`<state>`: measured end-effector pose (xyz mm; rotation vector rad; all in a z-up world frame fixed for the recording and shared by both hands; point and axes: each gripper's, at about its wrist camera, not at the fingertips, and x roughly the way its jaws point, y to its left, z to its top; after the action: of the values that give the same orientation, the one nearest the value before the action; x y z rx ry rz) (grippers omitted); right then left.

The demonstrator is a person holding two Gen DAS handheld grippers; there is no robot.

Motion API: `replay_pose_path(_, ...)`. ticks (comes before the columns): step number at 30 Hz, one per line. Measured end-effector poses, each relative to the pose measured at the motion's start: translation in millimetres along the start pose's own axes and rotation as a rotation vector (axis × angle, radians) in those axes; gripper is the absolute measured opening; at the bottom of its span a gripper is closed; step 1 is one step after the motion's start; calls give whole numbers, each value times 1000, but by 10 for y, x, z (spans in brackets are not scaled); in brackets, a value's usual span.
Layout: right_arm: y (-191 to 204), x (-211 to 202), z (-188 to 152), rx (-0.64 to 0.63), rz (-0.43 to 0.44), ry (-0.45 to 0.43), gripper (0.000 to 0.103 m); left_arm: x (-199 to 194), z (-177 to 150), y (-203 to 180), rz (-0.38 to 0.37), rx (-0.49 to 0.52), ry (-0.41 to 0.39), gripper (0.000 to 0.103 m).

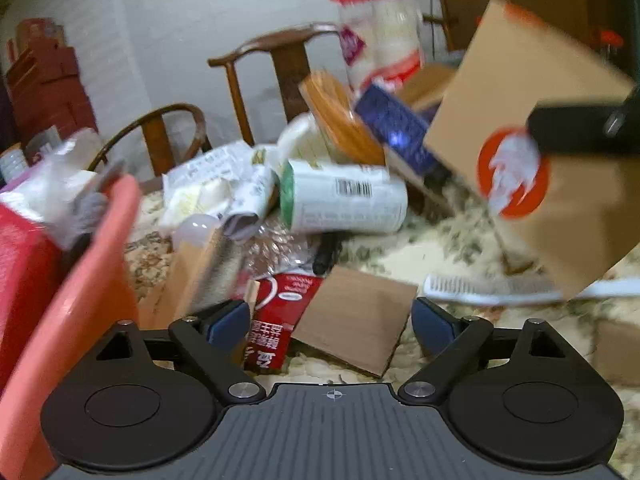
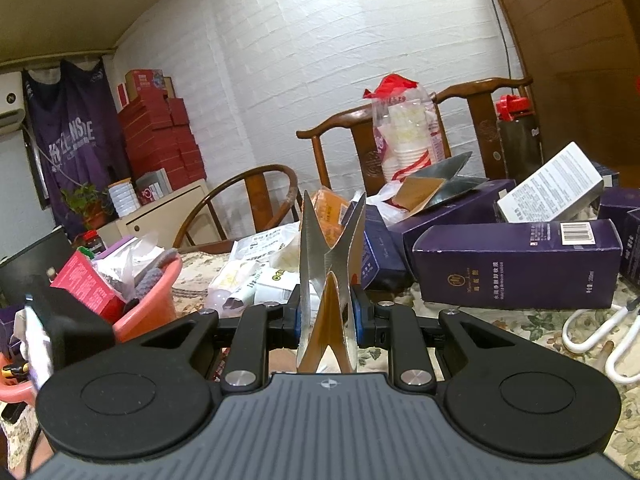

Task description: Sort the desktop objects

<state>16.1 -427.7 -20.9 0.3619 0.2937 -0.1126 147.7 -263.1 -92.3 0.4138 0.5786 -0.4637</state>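
My left gripper [image 1: 330, 322] is open and empty, low over a flat brown cardboard piece [image 1: 354, 320] and a red packet [image 1: 276, 320] on the floral tablecloth. My right gripper [image 2: 329, 318] is shut on a flattened cardboard box with a silver lining [image 2: 326, 276]. In the left wrist view that box [image 1: 532, 136] is tan with an orange round logo, held up at the right by a black finger [image 1: 576, 130]. A pink basin [image 1: 76, 300] full of items is at the left; it also shows in the right wrist view [image 2: 148, 308].
A white can with a green end [image 1: 344, 200], white bags [image 1: 216, 188], an orange packet [image 1: 340, 116] and a white comb [image 1: 492, 286] lie on the table. Several purple boxes [image 2: 516, 268] and a white hanger [image 2: 600, 336] are at the right. Wooden chairs [image 2: 400, 132] stand behind.
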Motion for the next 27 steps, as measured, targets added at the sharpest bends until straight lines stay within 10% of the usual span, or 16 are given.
replay_pose_path(5, -34, 17, 10, 10, -10, 3, 26, 135, -37, 184, -51, -88, 10, 98)
replay_pose_path(9, -35, 36, 3, 16, -11, 8, 26, 19, -77, 96, -87, -32, -31, 66)
replay_pose_path(27, -34, 20, 0, 12, -5, 4, 26, -510, -187, -14, -190, -35, -130, 63)
